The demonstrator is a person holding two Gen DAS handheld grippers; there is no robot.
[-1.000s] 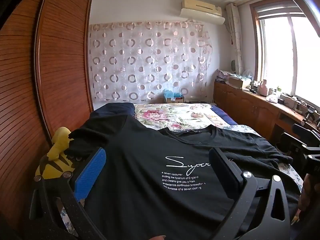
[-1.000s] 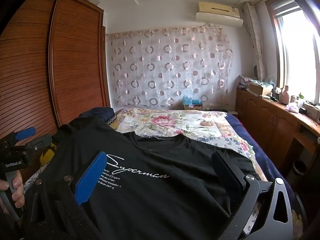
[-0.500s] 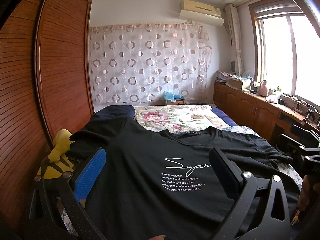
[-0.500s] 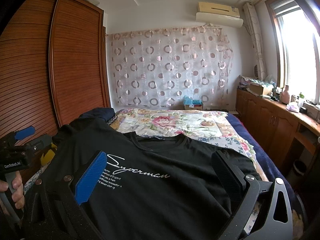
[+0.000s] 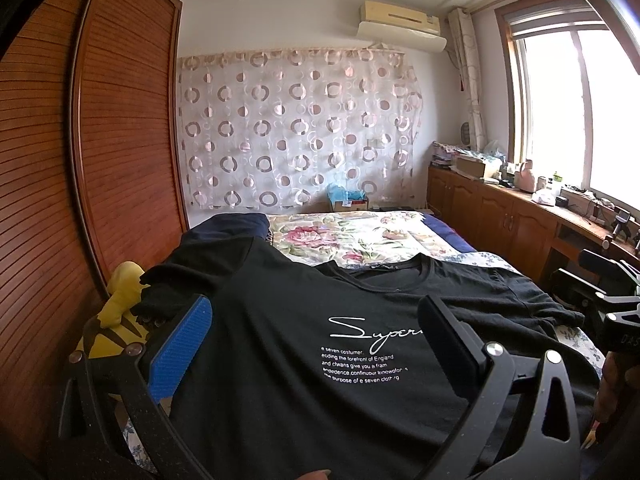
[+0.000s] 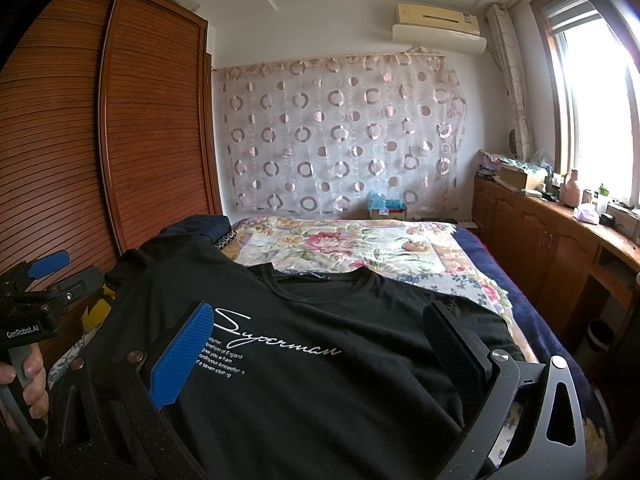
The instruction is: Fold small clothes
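A black T-shirt [image 5: 280, 360] with white "Superman" script lies spread face up on the bed, collar toward the far end. My left gripper [image 5: 314, 302] stands open over its left half, nothing between the blue pad [image 5: 180, 348] and the black finger. My right gripper [image 6: 318, 308] is open too, over the T-shirt [image 6: 340, 400] on its right half. Each gripper shows in the other's view: the right gripper [image 5: 608, 296] at the right edge, the left gripper [image 6: 36, 300] at the left, held by a hand [image 6: 32, 380].
A floral bedspread [image 5: 360, 236] covers the far half of the bed. A yellow plush toy [image 5: 116, 312] sits against the wooden wardrobe [image 5: 120, 140] on the left. Low wooden cabinets [image 5: 500, 216] with clutter run under the window on the right. A waste bin [image 6: 600, 336] stands beside them.
The left wrist view has tipped up very slightly. The T-shirt lies as before and both grippers stay open in the same places.
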